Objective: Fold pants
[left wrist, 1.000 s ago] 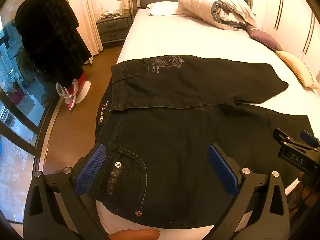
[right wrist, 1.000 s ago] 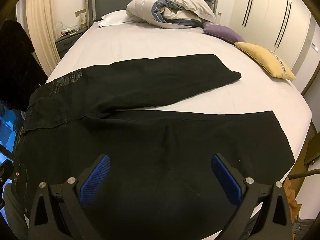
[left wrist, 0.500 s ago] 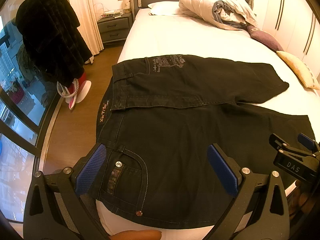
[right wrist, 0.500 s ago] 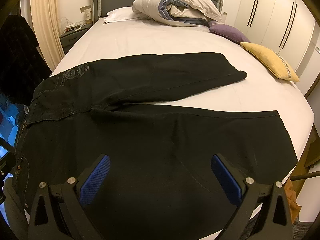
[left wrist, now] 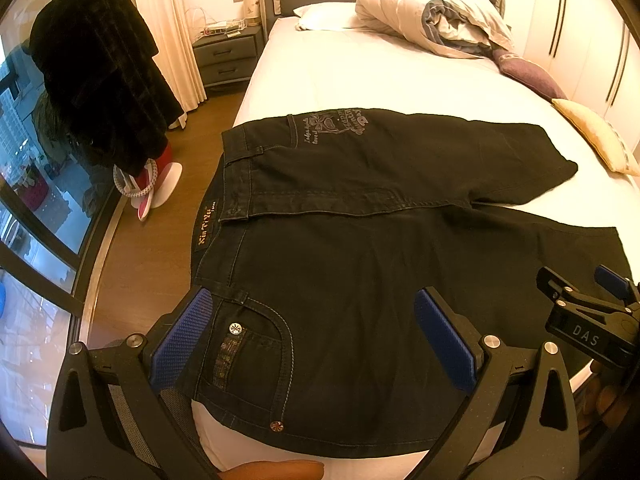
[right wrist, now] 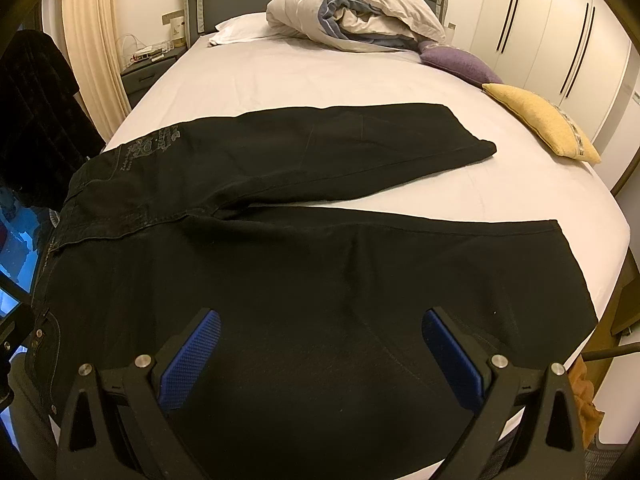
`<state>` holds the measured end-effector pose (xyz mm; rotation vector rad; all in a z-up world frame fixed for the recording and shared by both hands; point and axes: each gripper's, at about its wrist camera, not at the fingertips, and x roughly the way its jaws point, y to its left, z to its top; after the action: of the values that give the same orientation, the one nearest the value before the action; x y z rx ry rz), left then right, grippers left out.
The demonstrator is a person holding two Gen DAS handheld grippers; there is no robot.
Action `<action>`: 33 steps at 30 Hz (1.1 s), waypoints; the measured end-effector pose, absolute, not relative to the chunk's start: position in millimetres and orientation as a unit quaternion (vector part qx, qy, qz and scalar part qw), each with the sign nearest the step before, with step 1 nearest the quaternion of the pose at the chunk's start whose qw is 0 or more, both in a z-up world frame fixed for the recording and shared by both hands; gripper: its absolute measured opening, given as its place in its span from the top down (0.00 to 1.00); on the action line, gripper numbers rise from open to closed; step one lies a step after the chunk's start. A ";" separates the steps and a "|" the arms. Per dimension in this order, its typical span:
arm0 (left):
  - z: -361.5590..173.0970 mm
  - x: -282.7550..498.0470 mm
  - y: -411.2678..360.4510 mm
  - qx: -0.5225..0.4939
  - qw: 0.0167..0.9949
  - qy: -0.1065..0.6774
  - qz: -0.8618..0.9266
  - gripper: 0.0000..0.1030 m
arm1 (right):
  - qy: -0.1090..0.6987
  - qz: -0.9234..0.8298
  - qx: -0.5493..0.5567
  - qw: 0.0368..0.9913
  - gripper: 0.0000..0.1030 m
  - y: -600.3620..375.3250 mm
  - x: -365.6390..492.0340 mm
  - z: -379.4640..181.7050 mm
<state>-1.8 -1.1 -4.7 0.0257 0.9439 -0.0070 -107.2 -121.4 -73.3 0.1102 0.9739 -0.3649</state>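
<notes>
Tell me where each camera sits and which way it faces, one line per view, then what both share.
Left wrist: rides the left gripper, open above the waistband end of the black pants, facing up the bed toward the headboard; the right gripper shows at the right edge.
Right wrist: rides the right gripper, open above the near leg, facing the same way; a dark bit of the other rig edges in at far left.
Shared: pants, bundled duvet, purple cushion, yellow cushion.

Rumpled duvet (right wrist: 356,16), purple cushion (right wrist: 460,64), yellow cushion (right wrist: 540,120)
</notes>
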 end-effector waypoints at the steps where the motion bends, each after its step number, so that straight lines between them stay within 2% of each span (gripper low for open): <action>1: -4.7 -1.8 -1.1 0.012 0.891 0.455 -0.003 0.00 | 0.465 -0.174 0.053 0.866 0.00 -120.8 -107.3 -73.6; 33: -5.9 -1.9 -3.2 0.013 0.890 0.455 -0.003 0.00 | 0.470 -0.169 0.054 0.864 0.00 -118.2 -107.1 -76.7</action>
<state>-1.9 -3.2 -5.9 0.0274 0.9458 -0.0052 -107.1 -118.2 -76.7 0.1137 0.9852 -0.3550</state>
